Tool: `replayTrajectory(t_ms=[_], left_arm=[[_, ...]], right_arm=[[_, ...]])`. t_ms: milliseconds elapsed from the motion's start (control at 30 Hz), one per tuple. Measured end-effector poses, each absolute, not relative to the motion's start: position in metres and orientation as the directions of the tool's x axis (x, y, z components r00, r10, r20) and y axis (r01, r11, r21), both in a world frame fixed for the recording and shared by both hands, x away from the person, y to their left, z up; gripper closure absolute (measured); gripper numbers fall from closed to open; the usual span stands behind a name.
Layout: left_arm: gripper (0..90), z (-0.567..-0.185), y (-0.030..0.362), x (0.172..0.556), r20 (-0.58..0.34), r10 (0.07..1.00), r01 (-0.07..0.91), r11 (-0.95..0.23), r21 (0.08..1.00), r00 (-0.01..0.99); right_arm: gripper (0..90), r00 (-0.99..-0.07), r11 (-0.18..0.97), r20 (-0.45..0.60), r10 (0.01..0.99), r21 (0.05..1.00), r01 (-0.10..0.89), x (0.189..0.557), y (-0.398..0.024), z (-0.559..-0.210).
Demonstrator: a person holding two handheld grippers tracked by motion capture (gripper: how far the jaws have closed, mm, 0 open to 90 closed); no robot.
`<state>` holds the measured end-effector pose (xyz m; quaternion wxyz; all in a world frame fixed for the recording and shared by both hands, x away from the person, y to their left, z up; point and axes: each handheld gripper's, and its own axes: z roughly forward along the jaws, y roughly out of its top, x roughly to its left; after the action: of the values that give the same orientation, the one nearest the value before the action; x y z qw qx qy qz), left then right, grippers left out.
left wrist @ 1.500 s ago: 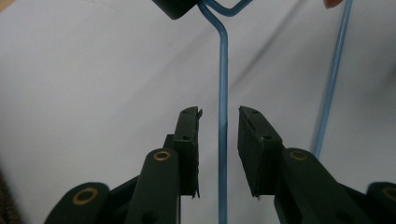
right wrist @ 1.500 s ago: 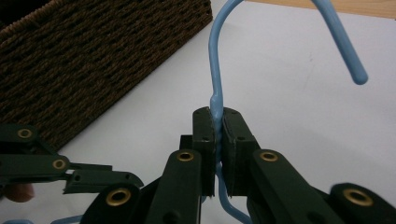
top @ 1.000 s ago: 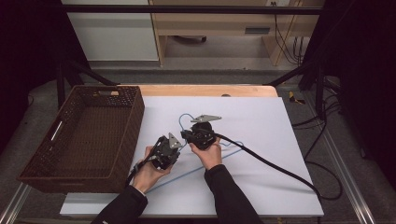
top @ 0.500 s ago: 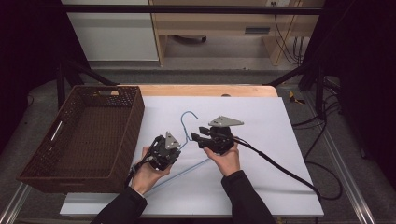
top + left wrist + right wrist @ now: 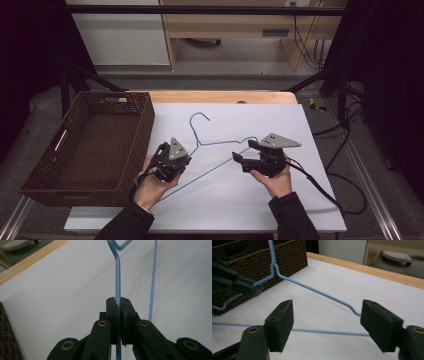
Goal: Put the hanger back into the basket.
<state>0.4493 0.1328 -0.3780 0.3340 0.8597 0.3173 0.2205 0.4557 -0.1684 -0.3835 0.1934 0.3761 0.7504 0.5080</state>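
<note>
In the high view, a blue wire hanger (image 5: 212, 145) lies on the white table (image 5: 300, 200) just right of the empty brown wicker basket (image 5: 90, 145). The left gripper (image 5: 181, 161) holds its left shoulder wire; the right gripper (image 5: 239, 161) sits by its right end, not gripping. The hanger is picked on 1 side only, and I judge most of the handling is left.

In the left gripper view, the jaws are pressed together on the hanger's thin blue wire (image 5: 117, 285), below its twisted neck.

In the right gripper view, the 2 jaws stand wide apart around the hanger's bottom bar (image 5: 324, 332). The wire looks thin, smooth, slightly bent at the shoulder.
</note>
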Motion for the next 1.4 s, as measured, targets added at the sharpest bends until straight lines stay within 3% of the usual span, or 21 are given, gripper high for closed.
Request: replayTrajectory(t_ms=[200,433,1400], left_arm=[[87.0,-0.371,0.139,0.446,0.165,0.706,0.399,-0.560,0.726,0.689],[87.0,-0.363,0.146,0.443,0.159,0.724,0.397,-0.532,0.748,0.671],[87.0,-0.322,0.167,0.437,0.176,0.749,0.348,-0.485,0.802,0.638]], right_arm=[[12.3,-0.634,0.220,0.059,0.771,0.910,0.351,0.449,-0.189,-0.388],[6.1,-0.642,0.223,0.055,0.765,0.912,0.344,0.440,-0.204,-0.393],[3.7,-0.585,0.150,0.110,0.804,0.914,0.378,0.426,-0.244,-0.402]])
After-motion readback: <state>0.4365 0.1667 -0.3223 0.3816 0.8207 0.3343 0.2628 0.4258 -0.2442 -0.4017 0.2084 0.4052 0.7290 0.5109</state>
